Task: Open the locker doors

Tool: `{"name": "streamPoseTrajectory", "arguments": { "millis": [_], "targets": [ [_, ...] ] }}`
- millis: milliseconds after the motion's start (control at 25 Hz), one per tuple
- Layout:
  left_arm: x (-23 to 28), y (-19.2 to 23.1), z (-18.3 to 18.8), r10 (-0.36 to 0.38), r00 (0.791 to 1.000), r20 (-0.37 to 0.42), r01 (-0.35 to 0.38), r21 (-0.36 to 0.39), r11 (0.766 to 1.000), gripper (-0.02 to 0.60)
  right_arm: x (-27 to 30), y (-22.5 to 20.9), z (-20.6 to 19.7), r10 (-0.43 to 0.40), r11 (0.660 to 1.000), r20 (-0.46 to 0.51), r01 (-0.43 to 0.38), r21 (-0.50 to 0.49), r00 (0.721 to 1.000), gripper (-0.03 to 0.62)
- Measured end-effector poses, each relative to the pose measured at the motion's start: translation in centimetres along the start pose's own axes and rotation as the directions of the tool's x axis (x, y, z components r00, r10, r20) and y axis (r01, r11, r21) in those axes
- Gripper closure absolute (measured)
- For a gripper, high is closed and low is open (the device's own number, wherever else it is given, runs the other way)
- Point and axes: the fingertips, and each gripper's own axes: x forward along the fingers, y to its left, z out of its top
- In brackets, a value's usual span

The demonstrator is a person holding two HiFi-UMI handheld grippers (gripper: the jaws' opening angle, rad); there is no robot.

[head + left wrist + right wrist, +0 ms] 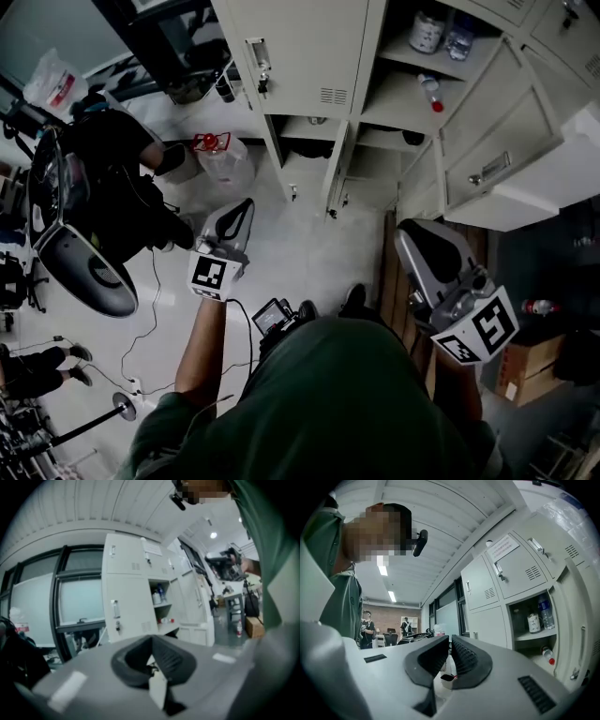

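while the head view looks down on the lockers point(373, 42), only the right gripper view shows two people point(367, 629) by a far brick wall. our left gripper point(246, 208) is clenched on nothing, and our right gripper point(410, 236) is drawn nearly together, also empty. both hang short of the lockers, apart from them. a closed door point(300, 47) faces the left gripper, open doors point(492, 155) the right. a jug point(222, 157) stands on the floor below the closed door.
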Motion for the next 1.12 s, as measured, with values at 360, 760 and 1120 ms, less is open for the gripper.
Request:
{"name": "streamPoseTrajectory", "arguments": {
  "millis": [360,760,1120],
  "targets": [
    [-6.9,3.4,3.1,-0.009,0.998,-0.058,0.009,-0.001,1.0,0.581,-0.2,2.3,0.0,-0.04,0.999,0.003,0.04,0.031,0.999,0.588],
    [-11.1,2.0,11.0,-0.105,0.993,0.044,0.108,-0.054,0.993,0.581,-0.5,3.9,1.8,-0.061,0.997,-0.004,0.061,-0.043,0.998,0.589],
    [-13.7,3.2,13.5,-0.063,0.993,0.097,0.064,-0.003,0.998,0.581,-0.4,5.0,2.5,-0.057,0.998,-0.01,0.056,-0.042,0.998,0.589]
  ]
}}
